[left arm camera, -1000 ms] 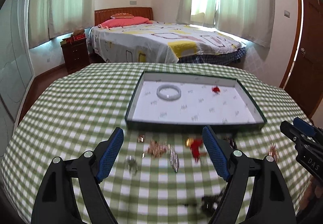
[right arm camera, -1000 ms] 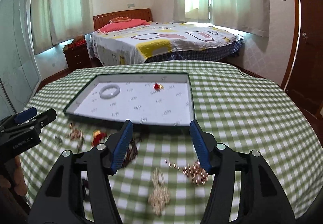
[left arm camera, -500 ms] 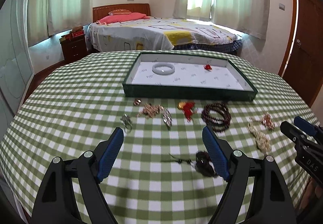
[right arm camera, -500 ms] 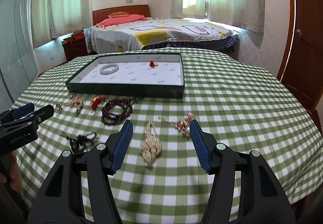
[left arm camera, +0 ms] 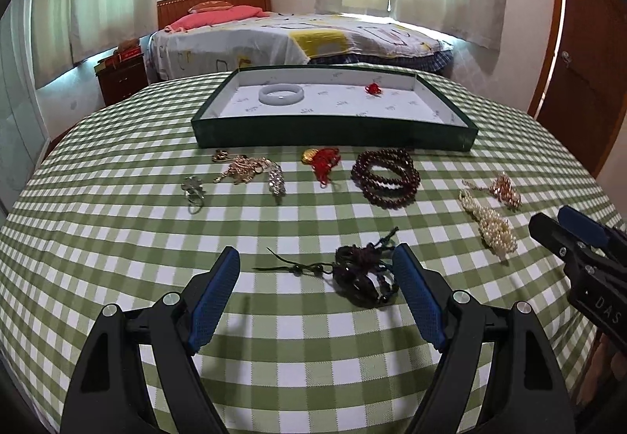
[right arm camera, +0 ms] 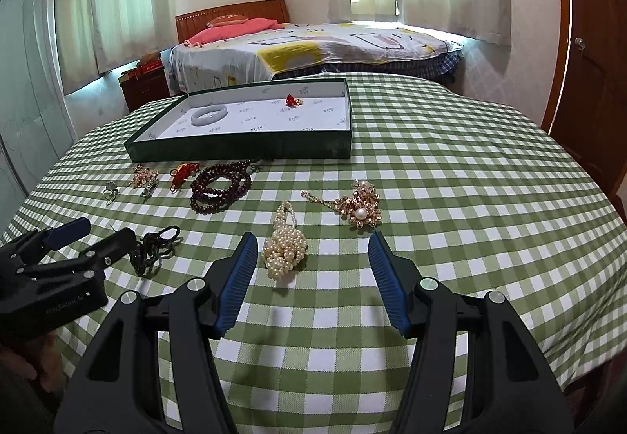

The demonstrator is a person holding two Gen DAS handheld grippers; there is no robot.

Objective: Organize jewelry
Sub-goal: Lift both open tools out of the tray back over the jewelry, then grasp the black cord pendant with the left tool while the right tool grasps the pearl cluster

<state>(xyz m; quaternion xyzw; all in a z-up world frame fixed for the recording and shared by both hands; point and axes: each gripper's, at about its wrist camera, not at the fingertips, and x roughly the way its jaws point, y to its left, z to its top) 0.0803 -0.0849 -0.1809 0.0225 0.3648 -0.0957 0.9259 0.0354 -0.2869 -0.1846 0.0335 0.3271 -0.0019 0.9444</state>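
- The left gripper (left arm camera: pixel 315 293) hovers over the green-checked tabletop (left arm camera: pixel 117 238), jaws apart and empty, well short of the green tray (left arm camera: pixel 333 138).
- The right gripper (right arm camera: pixel 311 279) likewise hangs with jaws spread wide, gripping nothing.
- Inside the tray lie a white bangle (left arm camera: pixel 281 95) and a small red charm (left arm camera: pixel 373 88).
- Just before the tray's front wall sit a gold brooch cluster (left arm camera: pixel 245 167), a red tassel piece (left arm camera: pixel 323 161) and dark red beads (left arm camera: pixel 386 177).
- Farther from the tray lie a pearl strand (right arm camera: pixel 285 248), a pearl-centred gold brooch (right arm camera: pixel 360 208) and a dark corded bracelet (left arm camera: pixel 360 275).
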